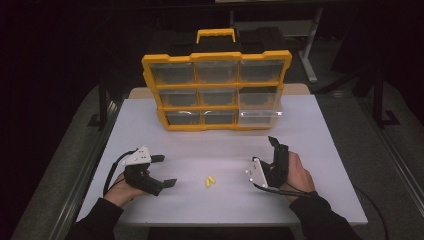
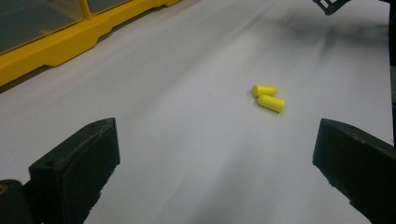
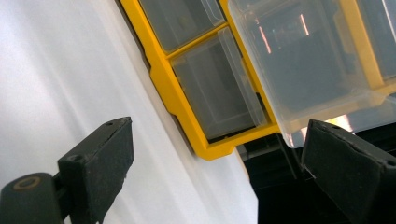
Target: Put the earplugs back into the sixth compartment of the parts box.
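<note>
Two yellow foam earplugs (image 1: 210,181) lie side by side on the white table (image 1: 215,145), near its front middle. My left gripper (image 1: 165,170) rests on the table just left of them, open, with its jaws pointing at them. In the left gripper view the earplugs (image 2: 268,98) lie ahead and slightly right of the open jaws (image 2: 217,135), a short way off. My right gripper (image 1: 278,145) is to the right of the earplugs, open and empty, pointing at the organizer. In the right gripper view its jaws (image 3: 219,154) stand wide apart before the pulled-out drawer (image 3: 303,60).
A yellow organizer (image 1: 216,90) with clear drawers stands upright at the back middle of the table, black case and yellow handle behind it. Its lower right drawer (image 1: 260,112) is pulled out. Dark floor and table frames surround the table.
</note>
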Available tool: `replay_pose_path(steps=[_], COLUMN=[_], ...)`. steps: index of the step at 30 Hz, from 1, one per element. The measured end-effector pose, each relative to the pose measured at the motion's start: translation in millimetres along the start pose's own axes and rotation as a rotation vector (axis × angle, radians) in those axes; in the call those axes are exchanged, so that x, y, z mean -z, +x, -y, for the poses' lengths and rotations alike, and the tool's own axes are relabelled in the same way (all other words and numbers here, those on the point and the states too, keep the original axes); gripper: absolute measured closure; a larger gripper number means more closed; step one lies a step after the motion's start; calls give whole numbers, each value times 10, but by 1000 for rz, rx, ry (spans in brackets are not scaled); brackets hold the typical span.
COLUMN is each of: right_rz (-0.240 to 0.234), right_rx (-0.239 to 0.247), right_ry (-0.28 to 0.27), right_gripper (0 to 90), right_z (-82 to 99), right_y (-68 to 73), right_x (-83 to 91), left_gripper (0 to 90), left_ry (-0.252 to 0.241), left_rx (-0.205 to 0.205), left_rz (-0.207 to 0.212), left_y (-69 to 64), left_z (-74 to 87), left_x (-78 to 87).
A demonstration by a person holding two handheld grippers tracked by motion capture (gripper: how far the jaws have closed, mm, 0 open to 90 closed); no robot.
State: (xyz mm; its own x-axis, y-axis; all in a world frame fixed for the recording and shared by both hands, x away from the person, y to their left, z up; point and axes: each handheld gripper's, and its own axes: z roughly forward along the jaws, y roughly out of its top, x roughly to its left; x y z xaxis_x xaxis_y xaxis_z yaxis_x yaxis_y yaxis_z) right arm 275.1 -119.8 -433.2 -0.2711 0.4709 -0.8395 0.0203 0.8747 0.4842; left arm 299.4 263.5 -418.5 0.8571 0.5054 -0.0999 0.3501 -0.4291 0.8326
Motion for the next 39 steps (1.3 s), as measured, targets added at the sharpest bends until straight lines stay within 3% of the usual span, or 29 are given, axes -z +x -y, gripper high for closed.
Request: replay_pose_path(steps=[15,28,39], right_rz=[-52,-87,-132], right_rx=[-121,-191,-287], right_ry=[30,47,59], right_gripper=[84,84,84], right_z=[10,13,34], right_y=[-47,-91,-140], right_x=[-25,-37,-47], left_gripper=[3,3,3], left_ry=[2,1,-1], left_rx=[4,4,5], left_rz=[-4,-4,-3], left_y=[11,17,15], left_z=[4,5,4], left_x=[-5,0,3])
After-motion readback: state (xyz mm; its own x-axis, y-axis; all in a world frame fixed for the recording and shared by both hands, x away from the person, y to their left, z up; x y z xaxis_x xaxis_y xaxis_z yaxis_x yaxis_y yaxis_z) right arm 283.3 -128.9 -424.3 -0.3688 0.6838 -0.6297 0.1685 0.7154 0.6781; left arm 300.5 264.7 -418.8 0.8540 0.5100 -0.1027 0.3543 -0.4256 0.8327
